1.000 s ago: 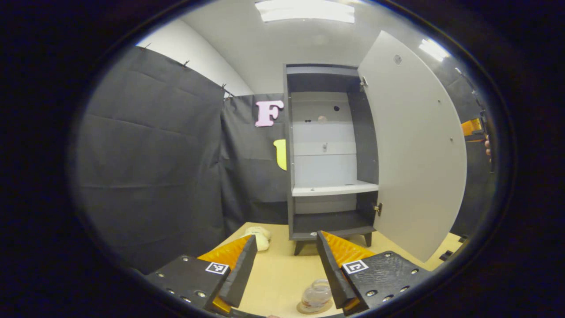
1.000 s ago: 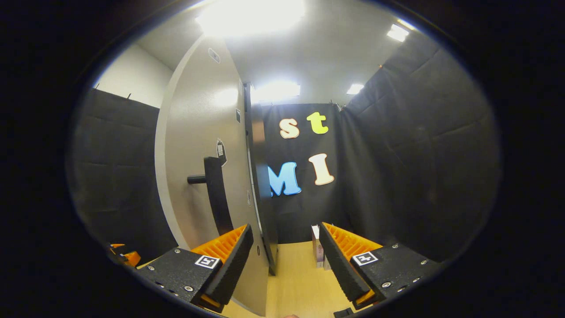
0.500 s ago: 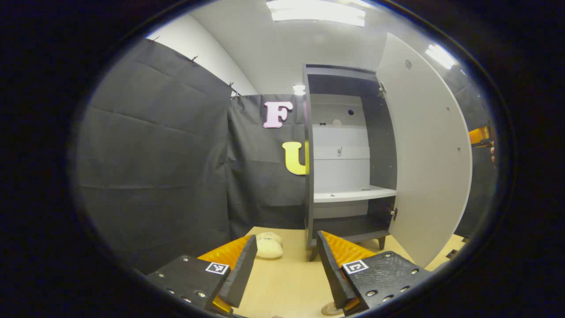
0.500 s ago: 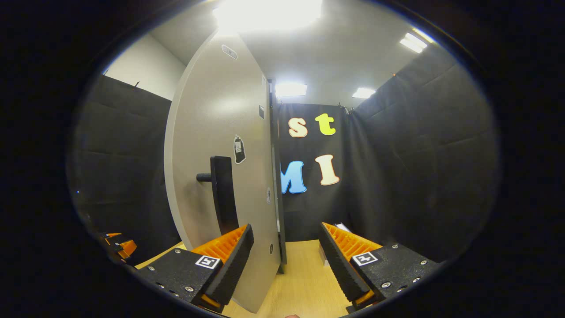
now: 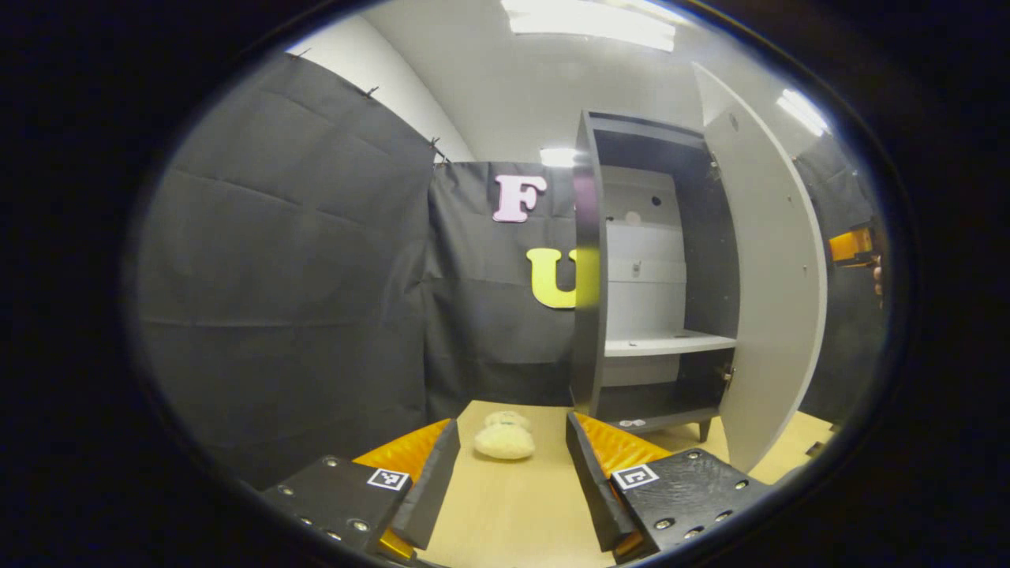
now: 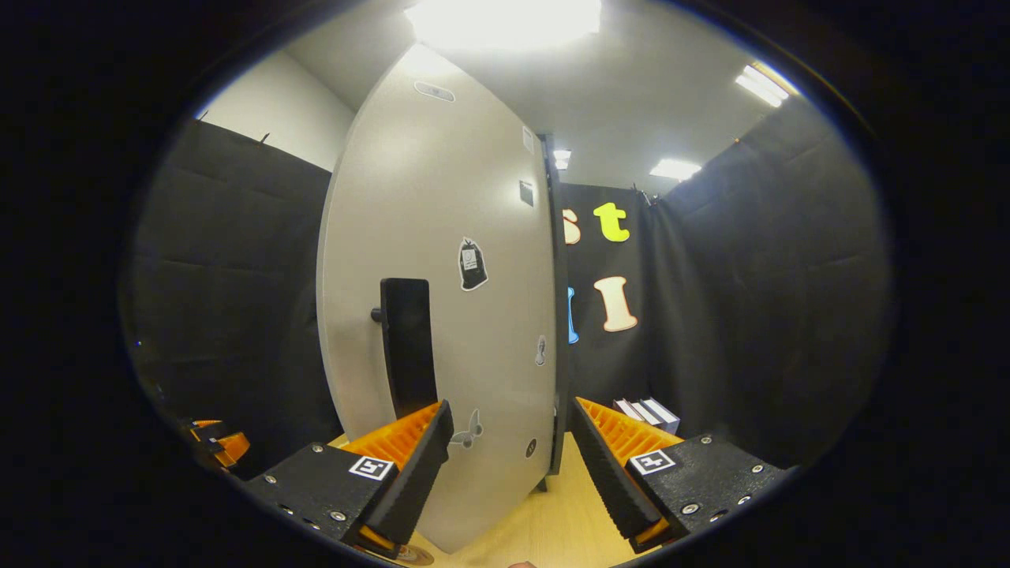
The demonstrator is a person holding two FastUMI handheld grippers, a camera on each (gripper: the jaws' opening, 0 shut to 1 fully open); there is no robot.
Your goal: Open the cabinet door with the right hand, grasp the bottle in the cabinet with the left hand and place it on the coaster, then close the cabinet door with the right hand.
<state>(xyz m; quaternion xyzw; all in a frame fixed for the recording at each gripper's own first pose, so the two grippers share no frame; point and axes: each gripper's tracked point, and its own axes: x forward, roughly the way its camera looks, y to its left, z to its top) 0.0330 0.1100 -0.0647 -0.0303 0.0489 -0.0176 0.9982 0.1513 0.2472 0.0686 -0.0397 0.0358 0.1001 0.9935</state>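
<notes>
Cabinet door (image 6: 442, 315) hangs half open off the cabinet (image 5: 631, 276), whose shelves look bare, so you judge the bottle already out. Your right gripper (image 6: 505, 465) faces the door's outer side by its black handle (image 6: 408, 347), fingers spread and empty, placed to push it closed. Your left gripper (image 5: 509, 481) waits open and empty over the table (image 5: 513, 513), near a plush toy (image 5: 505, 438)
</notes>
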